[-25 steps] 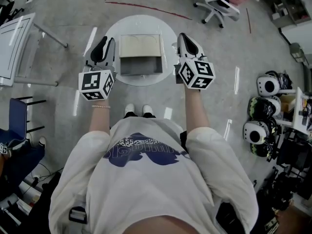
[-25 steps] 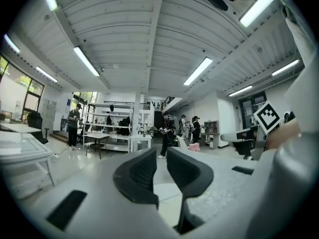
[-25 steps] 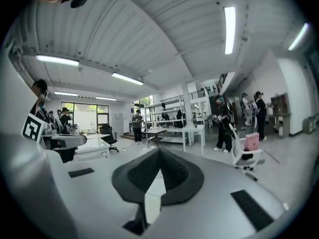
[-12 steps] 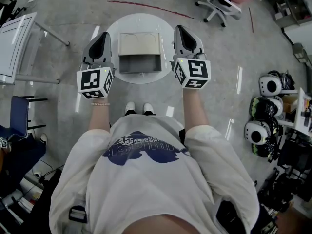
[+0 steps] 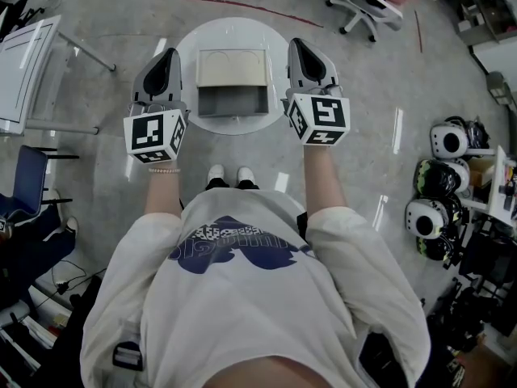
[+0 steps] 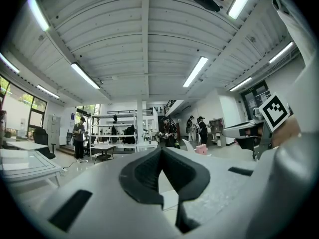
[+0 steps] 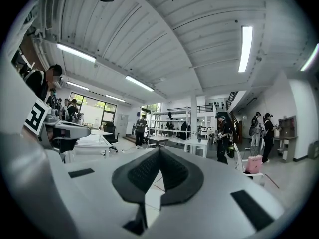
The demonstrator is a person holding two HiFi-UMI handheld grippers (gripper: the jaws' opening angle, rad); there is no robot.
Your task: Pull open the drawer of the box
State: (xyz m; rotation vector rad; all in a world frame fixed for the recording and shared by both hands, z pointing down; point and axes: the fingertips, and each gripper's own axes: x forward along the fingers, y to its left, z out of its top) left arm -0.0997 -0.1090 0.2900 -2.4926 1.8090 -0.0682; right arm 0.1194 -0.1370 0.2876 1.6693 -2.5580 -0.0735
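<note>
On a small round white table (image 5: pixel 275 51) stands the box (image 5: pixel 233 67), with a beige top. Its grey drawer (image 5: pixel 233 102) is pulled out toward me and looks empty. My left gripper (image 5: pixel 168 55) hangs left of the box, apart from it, shut with nothing between its pads. My right gripper (image 5: pixel 297 47) hangs right of the box, also apart and shut on nothing. In the left gripper view the jaws (image 6: pixel 160 151) meet in front of the far room. The right gripper view shows its jaws (image 7: pixel 159 151) closed the same way. Neither gripper view shows the box.
A white office chair (image 5: pixel 361 6) stands at the far right. Several helmets (image 5: pixel 443 141) and other gear crowd the right edge. A white desk (image 5: pixel 24 71) and a blue chair (image 5: pixel 24 192) are at the left. The person's feet (image 5: pixel 226 175) are just before the table.
Both grippers have drawn a little outward from the box's sides and forward. The drawer stays pulled out.
</note>
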